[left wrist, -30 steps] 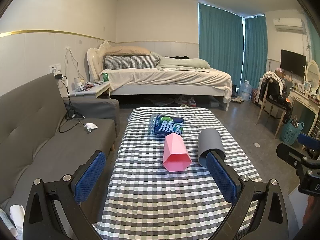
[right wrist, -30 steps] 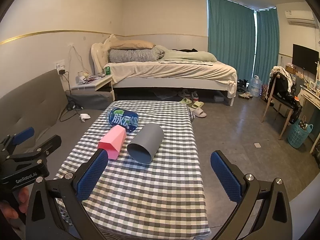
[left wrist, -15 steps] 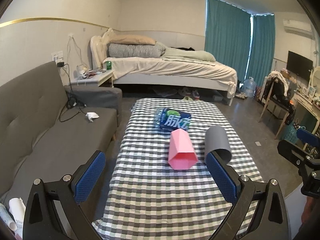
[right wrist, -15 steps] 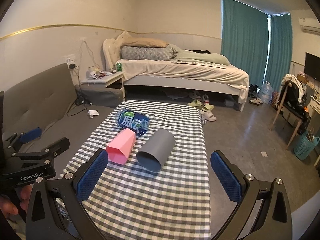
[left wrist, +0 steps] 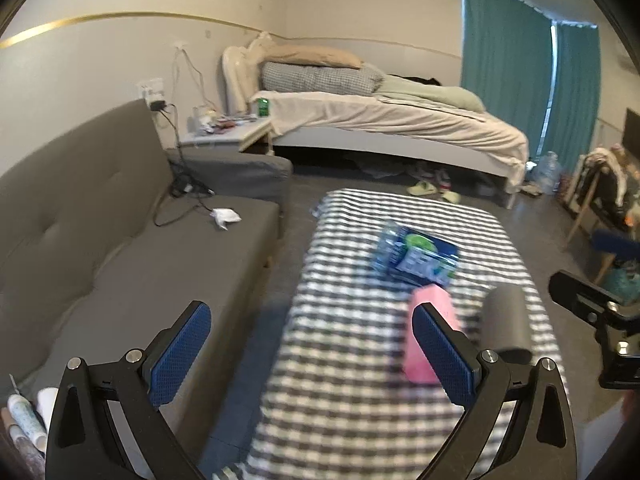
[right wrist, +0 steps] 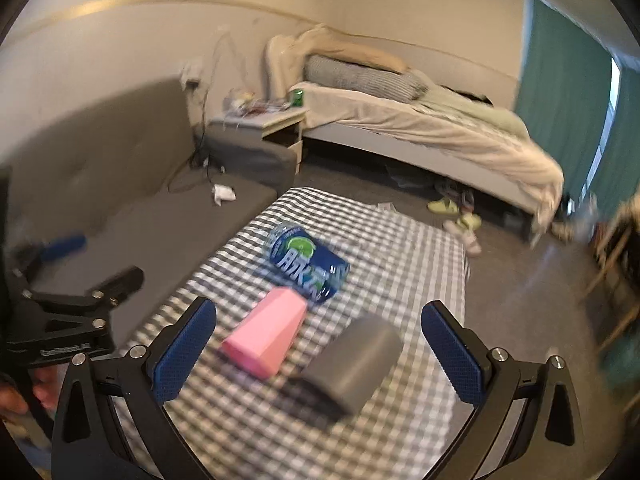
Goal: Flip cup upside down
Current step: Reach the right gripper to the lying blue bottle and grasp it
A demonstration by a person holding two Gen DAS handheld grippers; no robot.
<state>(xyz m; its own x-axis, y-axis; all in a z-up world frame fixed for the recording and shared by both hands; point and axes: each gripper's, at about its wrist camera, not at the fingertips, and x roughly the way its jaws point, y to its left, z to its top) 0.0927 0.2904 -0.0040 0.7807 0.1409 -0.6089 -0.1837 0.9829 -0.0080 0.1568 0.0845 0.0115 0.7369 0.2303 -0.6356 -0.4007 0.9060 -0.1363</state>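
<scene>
Currently both cups lie on their sides on the checked table [right wrist: 420, 240]: pink cup [right wrist: 266, 336] beside grey cup [right wrist: 356, 360], bottle [right wrist: 308, 264] behind. Right gripper [right wrist: 318, 354] and left gripper [left wrist: 312, 354] gape wide, holding nothing.

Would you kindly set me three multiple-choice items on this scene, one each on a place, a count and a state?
1. Where does the blue-labelled bottle lie?
A. on the sofa
B. on the checked table, beyond the pink cup
C. on the floor

2. How many cups are on the table?
A. one
B. two
C. four

3. How is the grey cup resting?
A. upright
B. upside down
C. on its side

Key: B, it lies on the cloth behind the pink cup; B, one pink and one grey; C, its wall lies along the cloth.
</scene>
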